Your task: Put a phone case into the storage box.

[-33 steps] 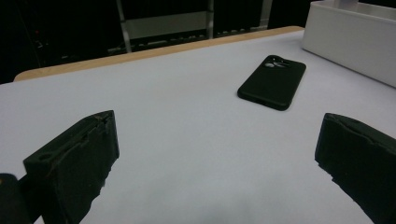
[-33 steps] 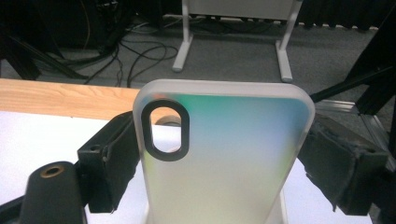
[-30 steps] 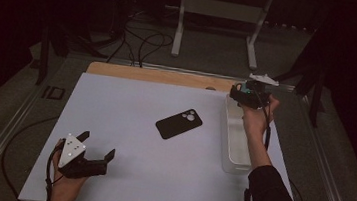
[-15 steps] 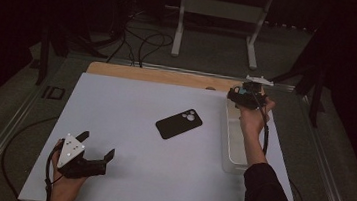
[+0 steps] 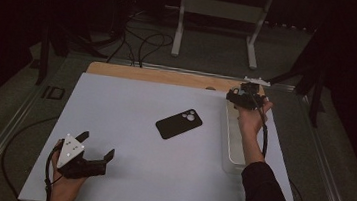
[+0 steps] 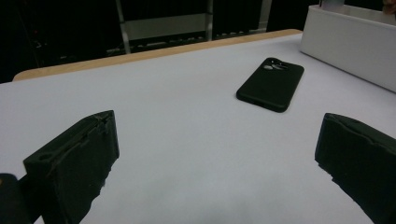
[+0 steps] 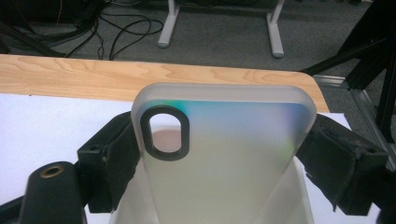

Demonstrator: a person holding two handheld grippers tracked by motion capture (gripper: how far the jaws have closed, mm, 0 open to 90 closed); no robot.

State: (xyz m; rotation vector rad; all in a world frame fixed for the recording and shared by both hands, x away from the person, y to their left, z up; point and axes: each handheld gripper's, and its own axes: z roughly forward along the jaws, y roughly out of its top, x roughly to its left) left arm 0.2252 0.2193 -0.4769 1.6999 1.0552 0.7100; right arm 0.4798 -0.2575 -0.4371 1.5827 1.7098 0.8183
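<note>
The room is dim, its edges falling to near black in the high view, while the pale surface [image 5: 128, 125] catches soft overhead light (shadows stay faint). The frosted phone case [image 7: 224, 158] in the right gripper view shows a rainbow sheen, and close-up foreground looks slightly soft.

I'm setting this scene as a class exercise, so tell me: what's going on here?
A person works at a white table with a gripper in each hand. The right gripper clamps a translucent frosted phone case by its sides above a white rectangular bin at the table's right edge. The left gripper rests open near the front left corner. A black phone lies face down mid-table, untouched.
</note>
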